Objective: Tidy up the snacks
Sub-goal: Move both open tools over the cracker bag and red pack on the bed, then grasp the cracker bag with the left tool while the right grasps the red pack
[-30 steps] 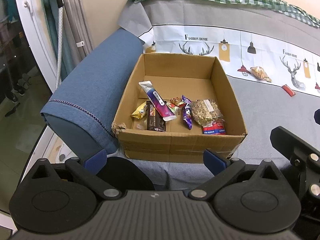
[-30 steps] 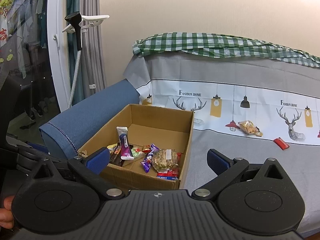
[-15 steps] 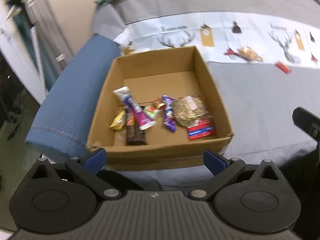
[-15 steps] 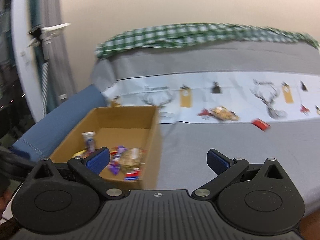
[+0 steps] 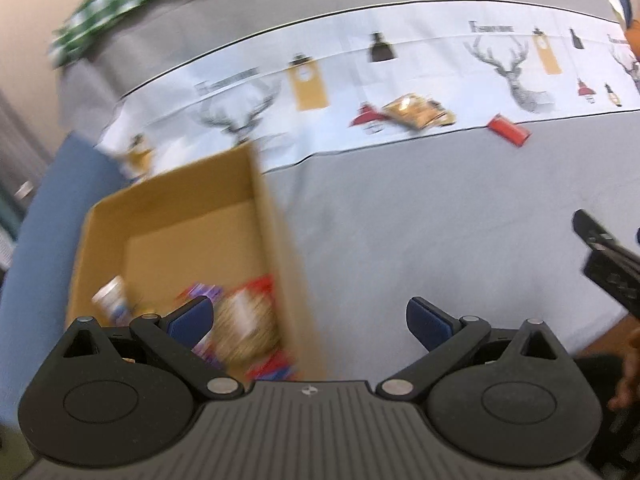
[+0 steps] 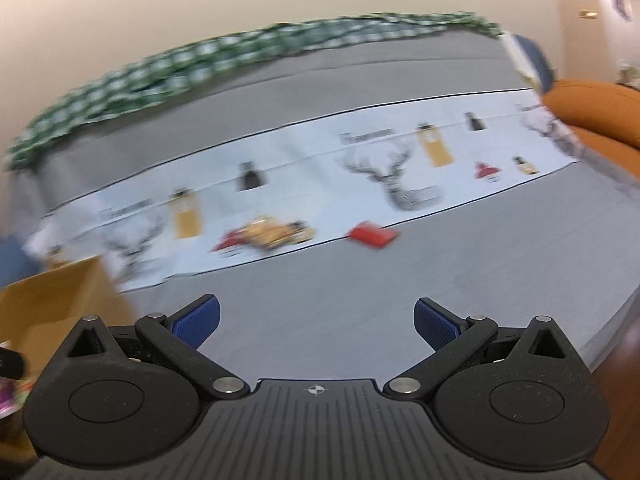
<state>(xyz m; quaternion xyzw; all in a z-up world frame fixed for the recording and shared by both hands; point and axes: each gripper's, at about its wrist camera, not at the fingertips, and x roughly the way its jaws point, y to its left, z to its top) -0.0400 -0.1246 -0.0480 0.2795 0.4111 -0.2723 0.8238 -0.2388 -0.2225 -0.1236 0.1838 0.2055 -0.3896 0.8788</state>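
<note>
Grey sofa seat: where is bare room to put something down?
The grey sofa seat is bare between the brown cardboard box and the right gripper, below the golden snack bag and small red packet. The box's near end is crowded with snacks.

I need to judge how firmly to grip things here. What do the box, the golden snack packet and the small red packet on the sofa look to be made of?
The box looks like plain brown corrugated cardboard, matte, with thin upright walls. The golden snack packet seems to be glossy crinkled plastic film, judging by its highlights. The small red packet looks like a smooth flat wrapper; motion blur leaves plastic or foil open.
</note>
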